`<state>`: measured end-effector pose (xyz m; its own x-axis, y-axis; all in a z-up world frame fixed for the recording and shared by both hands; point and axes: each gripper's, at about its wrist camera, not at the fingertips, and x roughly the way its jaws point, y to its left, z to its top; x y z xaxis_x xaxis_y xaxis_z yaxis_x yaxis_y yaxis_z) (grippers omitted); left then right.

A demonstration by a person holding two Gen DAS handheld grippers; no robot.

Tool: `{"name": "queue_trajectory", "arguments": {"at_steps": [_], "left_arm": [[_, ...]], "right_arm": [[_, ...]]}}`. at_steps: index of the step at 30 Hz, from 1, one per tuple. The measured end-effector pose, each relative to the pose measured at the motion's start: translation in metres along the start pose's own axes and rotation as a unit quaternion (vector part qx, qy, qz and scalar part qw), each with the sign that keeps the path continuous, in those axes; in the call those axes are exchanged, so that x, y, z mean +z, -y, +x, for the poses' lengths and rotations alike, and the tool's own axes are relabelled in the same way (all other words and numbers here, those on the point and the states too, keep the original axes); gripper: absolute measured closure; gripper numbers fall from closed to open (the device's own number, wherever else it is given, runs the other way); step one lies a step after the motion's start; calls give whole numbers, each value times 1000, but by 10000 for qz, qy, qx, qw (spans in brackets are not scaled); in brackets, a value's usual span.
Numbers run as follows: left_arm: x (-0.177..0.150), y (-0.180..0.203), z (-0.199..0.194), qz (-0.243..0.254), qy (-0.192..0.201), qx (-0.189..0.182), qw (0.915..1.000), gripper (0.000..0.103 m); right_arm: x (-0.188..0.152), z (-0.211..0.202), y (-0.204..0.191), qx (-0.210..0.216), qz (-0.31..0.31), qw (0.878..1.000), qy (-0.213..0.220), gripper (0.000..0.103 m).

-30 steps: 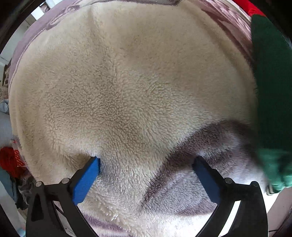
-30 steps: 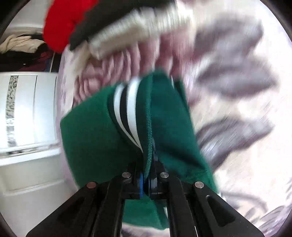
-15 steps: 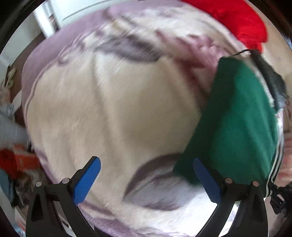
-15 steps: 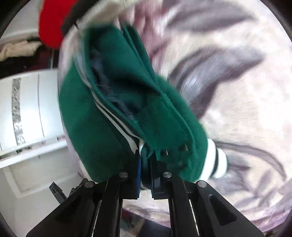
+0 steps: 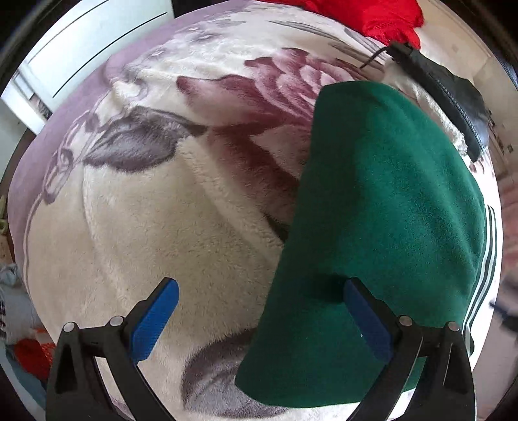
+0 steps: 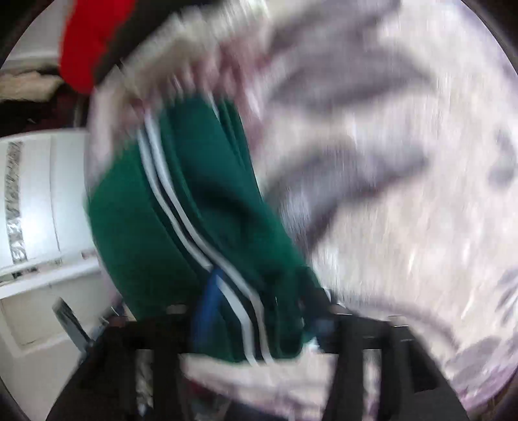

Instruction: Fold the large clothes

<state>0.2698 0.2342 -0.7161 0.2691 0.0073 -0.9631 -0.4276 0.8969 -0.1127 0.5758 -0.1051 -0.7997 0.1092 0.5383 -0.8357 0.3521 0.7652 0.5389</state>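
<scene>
Left gripper [image 5: 259, 311] jaws wide, empty, right gripper [image 6: 259, 317] jaws opening around green jacket [image 6: 200, 226]

One green garment [image 5: 382, 207], one blanket [image 5: 145, 226]

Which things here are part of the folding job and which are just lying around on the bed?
Part of the job:
- green garment, folded, white stripes at its edge
- left gripper, open above it
- right gripper, jaws opening, green cloth between them

Just lying about:
- floral blanket underneath
- red cloth at the far edge
- black item beside the red cloth
</scene>
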Motion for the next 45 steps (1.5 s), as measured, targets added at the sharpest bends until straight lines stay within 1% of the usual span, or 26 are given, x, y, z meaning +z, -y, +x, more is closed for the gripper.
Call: {"name": "queue_trajectory", "arguments": {"at_steps": [1, 4, 6, 8, 9, 10, 11, 15, 16, 18, 19, 20, 22, 23, 24, 25, 26, 27, 29, 31, 35, 36, 37, 40, 42, 45], "left_arm": [[2, 4, -1, 51, 11, 0, 10000, 0], [6, 12, -4, 168, 22, 18, 9999, 0], [12, 16, -7, 233, 53, 6, 9997, 0], [20, 21, -10, 322, 143, 27, 9994, 0], [24, 24, -12, 372, 173, 7, 9992, 0], [30, 27, -13, 431, 204, 25, 9989, 0], [35, 29, -15, 467, 253, 8, 9986, 0], [60, 36, -20, 498, 362, -161, 9980, 0], [69, 38, -19, 476, 385, -212, 9979, 0], [86, 43, -17, 463, 450, -231, 9976, 0], [93, 46, -15, 483, 493, -204, 9974, 0], [100, 49, -13, 515, 523, -167, 9972, 0], [118, 54, -3, 583, 535, -110, 9968, 0], [126, 56, 5, 598, 499, -76, 9969, 0], [133, 58, 13, 606, 456, -60, 9971, 0], [144, 60, 28, 573, 323, -145, 9977, 0], [150, 61, 38, 532, 241, -149, 9982, 0], [156, 62, 51, 488, 112, -156, 9986, 0], [167, 57, 83, 310, -270, -290, 9987, 0], [169, 53, 95, 150, -423, -366, 9983, 0], [163, 50, 85, 234, -286, -432, 9984, 0], [160, 50, 82, 294, -254, -415, 9984, 0], [159, 50, 81, 345, -236, -396, 9983, 0], [159, 50, 79, 371, -224, -442, 9981, 0], [161, 52, 79, 387, -229, -487, 9978, 0], [164, 59, 78, 529, -186, -505, 9971, 0]], "right_arm": [[13, -8, -4, 210, -5, 9995, 215, 25], [57, 4, -26, 468, -172, 9982, 331, 25], [90, 39, -43, 389, -228, 9989, 127, 25], [110, 64, -47, 600, -104, 9980, -164, 23], [113, 74, -47, 633, -73, 9977, -243, 37], [115, 79, -48, 665, -83, 9976, -163, 94], [115, 78, -49, 731, -63, 9972, -134, 94], [93, 13, -62, 635, -135, 9944, 830, 94], [95, 10, -55, 697, 31, 9939, 856, 94], [100, 22, -41, 435, 227, 9957, 780, 94], [103, 39, -36, 282, 269, 9976, 568, 94], [105, 54, -32, 152, 285, 9988, 360, 93], [110, 79, -28, 151, 333, 9993, -21, 76], [111, 81, -23, 311, 444, 9985, -73, 72], [111, 79, -20, 472, 523, 9975, -102, 63], [109, 76, -15, 615, 582, 9963, -117, 59], [108, 73, -10, 661, 648, 9957, -63, 56], [105, 70, -3, 669, 726, 9951, -9, 48], [97, 70, 13, 712, 924, 9932, -35, 46], [89, 65, 27, 633, 1083, 9920, -132, 46], [70, 47, 42, 919, 1188, 9886, -103, 46], [68, 48, 43, 1013, 1174, 9879, -92, 42], [61, 45, 43, 1154, 1127, 9869, -82, 33], [46, 47, 31, 1271, 844, 9883, -86, 21], [41, 59, 16, 1232, 537, 9906, -258, 12], [33, 77, -5, 1179, -83, 9913, -581, 12]]}}
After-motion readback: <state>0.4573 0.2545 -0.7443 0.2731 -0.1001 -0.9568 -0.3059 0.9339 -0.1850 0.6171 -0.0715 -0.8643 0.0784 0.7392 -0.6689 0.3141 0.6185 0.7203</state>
